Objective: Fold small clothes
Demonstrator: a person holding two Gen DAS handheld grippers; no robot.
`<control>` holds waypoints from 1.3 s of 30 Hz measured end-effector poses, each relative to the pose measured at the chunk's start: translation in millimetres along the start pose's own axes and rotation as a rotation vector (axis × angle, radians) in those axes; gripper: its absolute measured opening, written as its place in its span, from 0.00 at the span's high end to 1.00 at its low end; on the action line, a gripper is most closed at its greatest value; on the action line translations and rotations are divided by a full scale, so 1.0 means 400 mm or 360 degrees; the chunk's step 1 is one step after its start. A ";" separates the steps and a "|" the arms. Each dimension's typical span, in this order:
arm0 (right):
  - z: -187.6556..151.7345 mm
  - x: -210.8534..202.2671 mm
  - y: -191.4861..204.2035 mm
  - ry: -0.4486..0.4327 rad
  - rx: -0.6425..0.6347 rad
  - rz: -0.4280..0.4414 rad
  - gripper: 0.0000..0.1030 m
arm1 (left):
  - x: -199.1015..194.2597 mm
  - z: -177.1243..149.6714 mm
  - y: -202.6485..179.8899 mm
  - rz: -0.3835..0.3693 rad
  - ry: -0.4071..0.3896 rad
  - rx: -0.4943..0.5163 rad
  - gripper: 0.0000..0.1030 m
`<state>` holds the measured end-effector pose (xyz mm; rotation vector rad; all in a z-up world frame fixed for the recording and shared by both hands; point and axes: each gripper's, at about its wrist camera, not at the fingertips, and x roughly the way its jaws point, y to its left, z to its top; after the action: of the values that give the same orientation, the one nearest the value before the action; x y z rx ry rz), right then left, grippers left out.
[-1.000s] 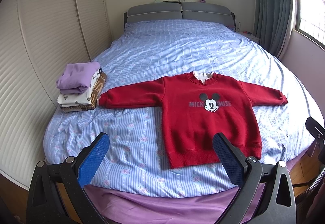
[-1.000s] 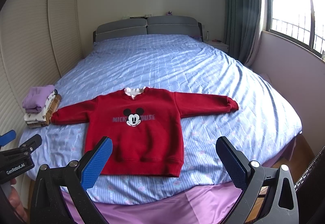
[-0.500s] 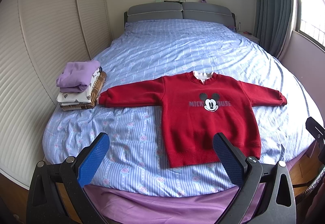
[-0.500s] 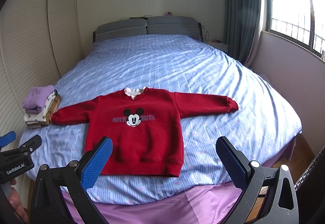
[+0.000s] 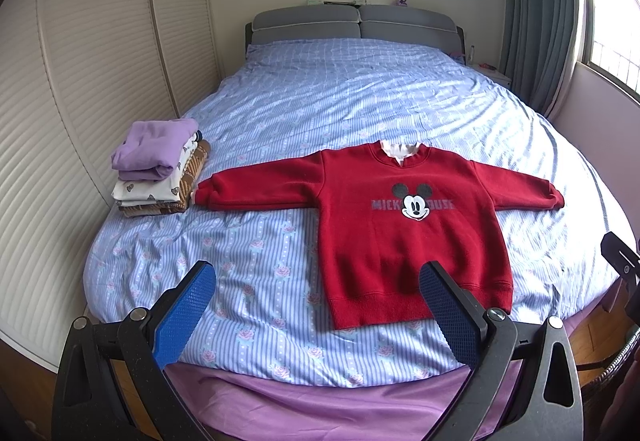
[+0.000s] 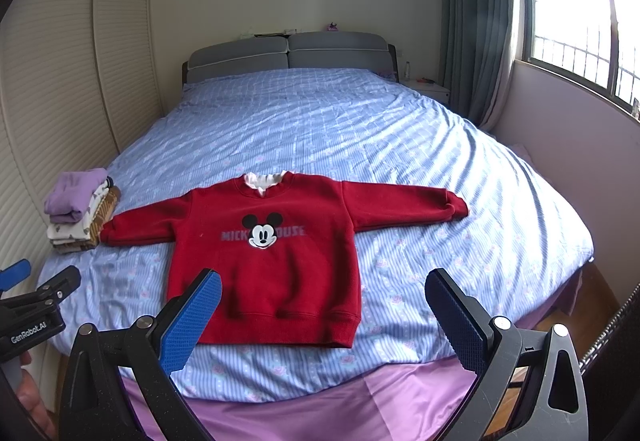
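Observation:
A small red Mickey Mouse sweatshirt point(image 5: 400, 217) lies flat, front up, sleeves spread, near the foot of the bed; it also shows in the right wrist view point(image 6: 276, 253). My left gripper point(image 5: 318, 281) is open and empty, held above the bed's near edge, short of the hem. My right gripper point(image 6: 324, 289) is open and empty, also short of the hem. A stack of folded clothes point(image 5: 160, 169) with a purple piece on top sits by the sweatshirt's left cuff, and shows in the right wrist view point(image 6: 78, 209).
The bed has a blue striped sheet point(image 5: 360, 109) and a purple skirt point(image 6: 320, 401) along the near edge. A louvred wardrobe point(image 5: 80, 81) stands left, a window and curtain point(image 6: 472, 21) right. The left gripper's body point(image 6: 32, 317) shows at the right view's left edge.

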<state>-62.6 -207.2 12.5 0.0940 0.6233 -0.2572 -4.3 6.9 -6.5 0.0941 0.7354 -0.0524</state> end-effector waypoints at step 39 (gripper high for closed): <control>0.000 -0.002 -0.003 -0.0010 0.0003 -0.0003 0.01 | -0.004 -0.007 0.001 -0.0007 0.0001 -0.0013 0.00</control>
<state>-63.6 -208.3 12.8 0.0942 0.6167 -0.2599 -7.4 7.6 -7.5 0.0847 0.7364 -0.0538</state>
